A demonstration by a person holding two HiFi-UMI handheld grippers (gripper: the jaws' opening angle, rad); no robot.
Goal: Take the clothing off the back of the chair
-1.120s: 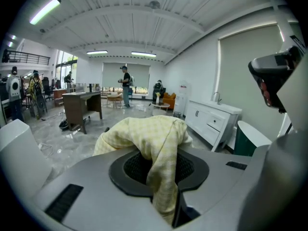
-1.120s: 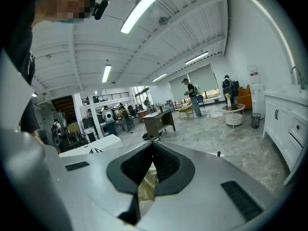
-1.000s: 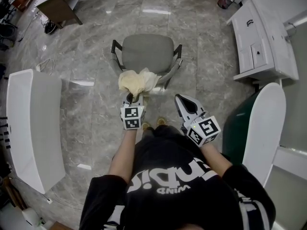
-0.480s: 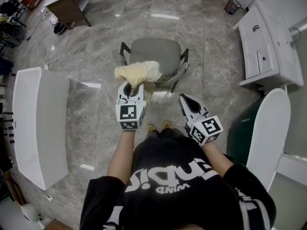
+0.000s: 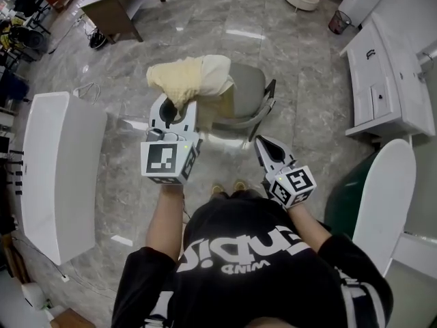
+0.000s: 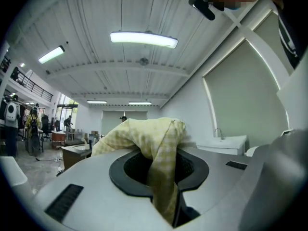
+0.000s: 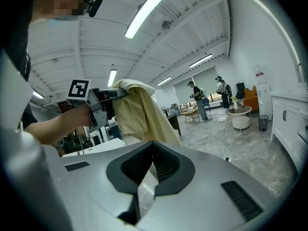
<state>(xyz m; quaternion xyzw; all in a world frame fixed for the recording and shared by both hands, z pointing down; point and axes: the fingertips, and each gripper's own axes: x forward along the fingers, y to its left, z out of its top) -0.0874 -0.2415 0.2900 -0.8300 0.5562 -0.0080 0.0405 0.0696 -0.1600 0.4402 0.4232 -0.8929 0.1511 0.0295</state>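
Left tongs: clamped on a yellow checked garment, held above the grey chair. Right tongs: together, empty, near the chair.

One grey chair, one yellow checked garment, two handheld grippers: left gripper, right gripper.

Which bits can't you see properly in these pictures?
- Head view: the yellow cloth is bunched up, so I cannot tell what kind of clothing it is. It also covers part of the chair.
- Left gripper view: the left gripper hides the cloth's hanging end and the chair with its own body.
- Right gripper view: the people far off are too small to make out.
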